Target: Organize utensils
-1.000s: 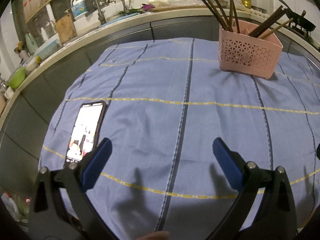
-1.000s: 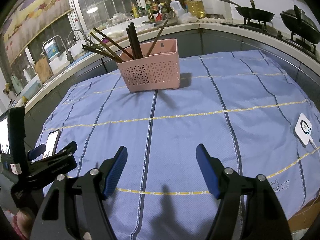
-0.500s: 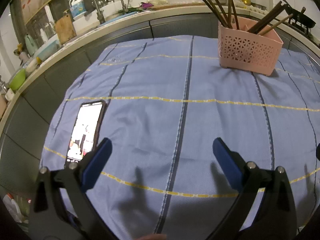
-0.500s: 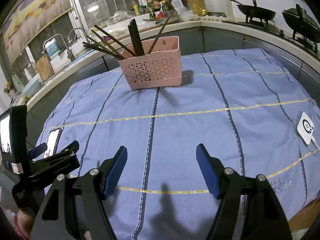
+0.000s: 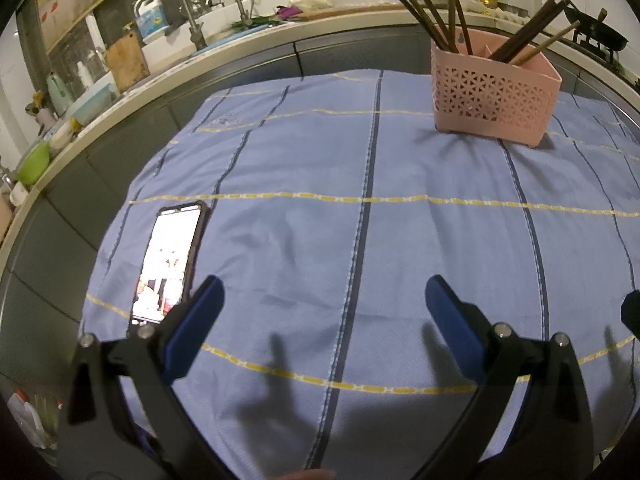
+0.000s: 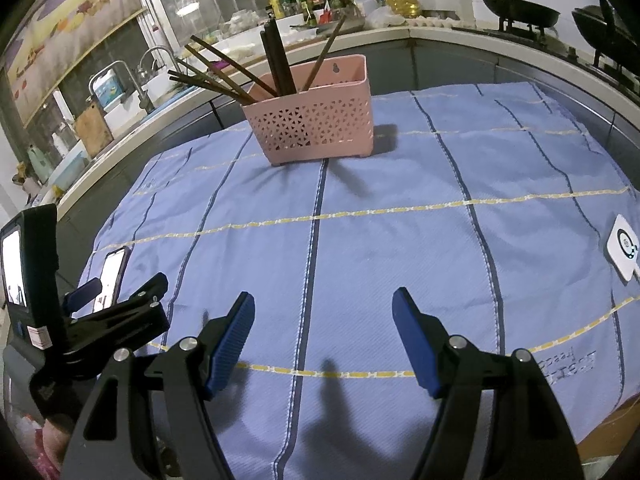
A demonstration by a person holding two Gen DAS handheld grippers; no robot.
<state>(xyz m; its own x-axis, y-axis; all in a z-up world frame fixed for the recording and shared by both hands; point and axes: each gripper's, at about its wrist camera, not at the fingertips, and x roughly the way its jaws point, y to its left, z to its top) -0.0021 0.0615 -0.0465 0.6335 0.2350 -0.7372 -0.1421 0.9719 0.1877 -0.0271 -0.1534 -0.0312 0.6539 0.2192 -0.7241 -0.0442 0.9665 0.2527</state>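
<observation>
A pink perforated basket (image 5: 494, 94) (image 6: 312, 120) stands at the far side of the blue striped tablecloth (image 5: 360, 208) (image 6: 360, 240). Several dark chopsticks (image 5: 436, 4) (image 6: 276, 64) lean out of it. My left gripper (image 5: 322, 300) hovers over the near edge of the cloth, open, nothing between its blue pads. My right gripper (image 6: 322, 312) is open too and holds nothing; the basket lies well beyond both. The left gripper (image 6: 116, 292) shows at the lower left of the right wrist view.
A lit phone (image 5: 170, 264) (image 6: 110, 276) lies on the cloth's left side beside the left gripper. A small white device (image 6: 622, 248) sits at the right edge. Behind the table runs a counter with a sink (image 5: 200, 36), bottles and pans (image 6: 520, 8).
Both views have tilted slightly, so the basket sits a little lower in each frame. Both grippers stay open and nothing on the cloth has moved.
</observation>
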